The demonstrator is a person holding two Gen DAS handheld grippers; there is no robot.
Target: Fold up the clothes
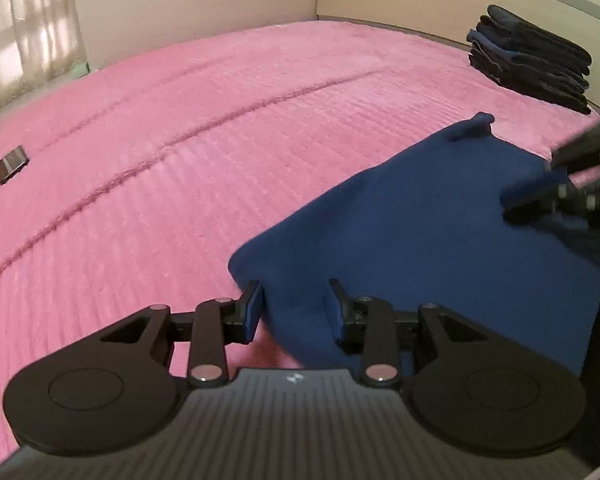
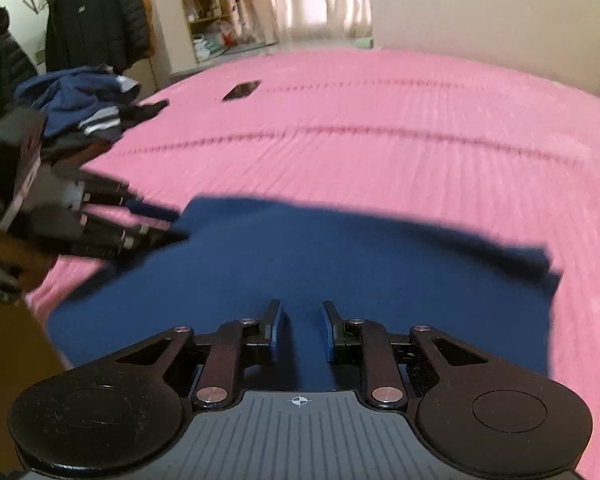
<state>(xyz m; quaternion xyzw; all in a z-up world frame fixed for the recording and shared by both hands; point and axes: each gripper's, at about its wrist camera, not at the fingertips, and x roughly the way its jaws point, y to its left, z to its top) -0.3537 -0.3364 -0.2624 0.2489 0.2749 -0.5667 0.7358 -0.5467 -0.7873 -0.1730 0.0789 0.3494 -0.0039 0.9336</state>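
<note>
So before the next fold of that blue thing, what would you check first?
1. Blue garment lying flat on the pink bedspread: ok.
2. Left gripper open around the cloth's edge: ok, not yet closed.
3. Right gripper open over the cloth: ok.
4. Far edge straight: not ok, one corner is bunched up.
5. Folded stack out of the way: ok.
6. Cloth layers between the fingers: cannot tell.
</note>
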